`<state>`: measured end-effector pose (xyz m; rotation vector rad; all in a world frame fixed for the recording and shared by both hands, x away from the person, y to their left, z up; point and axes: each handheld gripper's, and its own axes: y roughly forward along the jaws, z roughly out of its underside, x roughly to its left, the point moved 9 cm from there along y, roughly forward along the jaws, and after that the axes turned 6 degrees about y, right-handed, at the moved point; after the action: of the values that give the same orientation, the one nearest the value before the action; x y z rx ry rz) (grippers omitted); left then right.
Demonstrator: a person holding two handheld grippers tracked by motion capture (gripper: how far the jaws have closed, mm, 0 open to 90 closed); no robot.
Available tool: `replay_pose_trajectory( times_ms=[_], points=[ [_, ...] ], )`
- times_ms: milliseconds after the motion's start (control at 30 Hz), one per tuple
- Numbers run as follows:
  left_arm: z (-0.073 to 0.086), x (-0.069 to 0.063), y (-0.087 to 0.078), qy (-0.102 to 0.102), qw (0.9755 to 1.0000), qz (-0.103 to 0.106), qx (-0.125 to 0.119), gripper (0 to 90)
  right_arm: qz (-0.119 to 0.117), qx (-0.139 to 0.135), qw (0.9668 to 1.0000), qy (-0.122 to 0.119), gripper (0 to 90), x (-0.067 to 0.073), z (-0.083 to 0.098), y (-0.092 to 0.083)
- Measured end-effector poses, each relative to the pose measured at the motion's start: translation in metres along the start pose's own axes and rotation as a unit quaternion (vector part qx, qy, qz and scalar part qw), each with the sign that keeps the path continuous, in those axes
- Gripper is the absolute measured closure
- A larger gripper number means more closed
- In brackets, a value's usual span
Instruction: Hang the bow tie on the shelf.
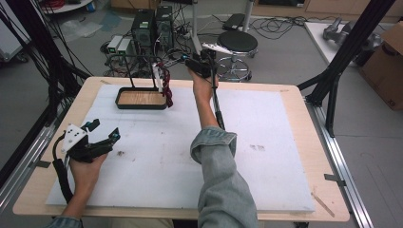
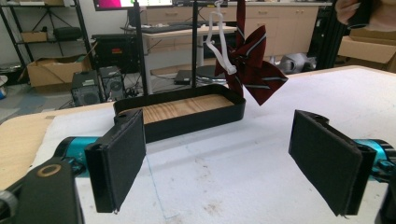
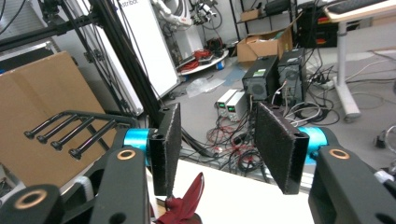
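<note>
Bow tie (image 2: 250, 70) first, since that's what the whole step is about: dark red with pale stripes, hanging by its white strap (image 2: 218, 39) off the black rack (image 1: 142, 71) that stands in the tray (image 2: 187, 122) with the wood floor, at the far left part of the counter (image 1: 285, 161). In the left gripper view it dangles past the tray's right end, tilted, not touching the white mat as far as I can see.

Right gripper (image 3: 217, 149) is up by the top of the rack with its jaws parted and nothing between the pads; a corner of the red fabric pokes up just below them. So my read is the hang is basically made and this is the let-go and back-away part. To do it clean, I'd pull straight back and a bit up, away from the prongs (image 3: 70, 133), so the pads don't snag the strap or drag the fabric along. Watch for the bow swinging; if the strap only sits near a prong's tip, a nudge could slide it off.

Left gripper (image 1: 102, 135) sits low at the near left of the counter, jaws spread wide, holding nothing. Fine to leave it parked there.
</note>
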<state>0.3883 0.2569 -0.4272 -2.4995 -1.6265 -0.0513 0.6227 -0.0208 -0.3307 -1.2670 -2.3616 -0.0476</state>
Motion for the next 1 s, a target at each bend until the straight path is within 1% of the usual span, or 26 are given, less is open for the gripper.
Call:
replay_pose_trajectory(
  times_ms=[133,300,433,533,633,667,800,900,1000],
  points=[
    [-0.001,0.000,0.000,-0.001,1.0000,-0.001,-0.002,19.1,0.004,-0.008,1.0000,0.000,46.4,-0.009,-0.007,-0.014],
    [-0.001,-0.001,0.003,0.003,1.0000,0.001,0.000,19.1,0.008,-0.021,0.9997,-0.011,44.5,-0.017,-0.017,-0.034],
    [-0.001,-0.003,0.004,0.003,1.0000,0.002,0.000,19.1,0.012,-0.035,0.9992,-0.019,40.2,-0.026,-0.026,-0.053],
    [-0.001,-0.003,0.005,0.006,1.0000,0.002,0.000,19.1,0.012,-0.041,0.9990,-0.016,36.1,-0.032,-0.032,-0.066],
    [0.000,-0.003,0.005,0.006,1.0000,0.001,0.001,19.1,0.012,-0.049,0.9986,-0.019,33.5,-0.036,-0.037,-0.077],
    [0.000,-0.003,0.005,0.006,1.0000,0.001,0.001,19.1,0.016,-0.052,0.9981,-0.028,31.9,-0.038,-0.038,-0.083],
    [0.000,-0.003,0.004,0.007,1.0000,0.002,0.002,19.1,0.024,-0.056,0.9972,-0.043,28.6,-0.045,-0.041,-0.099],
    [0.001,-0.003,0.002,0.010,0.9999,0.000,0.003,19.0,0.021,-0.059,0.9972,-0.039,27.0,-0.050,-0.042,-0.109],
    [0.001,-0.002,0.000,0.011,0.9999,-0.003,0.002,19.0,0.020,-0.062,0.9973,-0.035,22.3,-0.055,-0.045,-0.119]
  ],
)
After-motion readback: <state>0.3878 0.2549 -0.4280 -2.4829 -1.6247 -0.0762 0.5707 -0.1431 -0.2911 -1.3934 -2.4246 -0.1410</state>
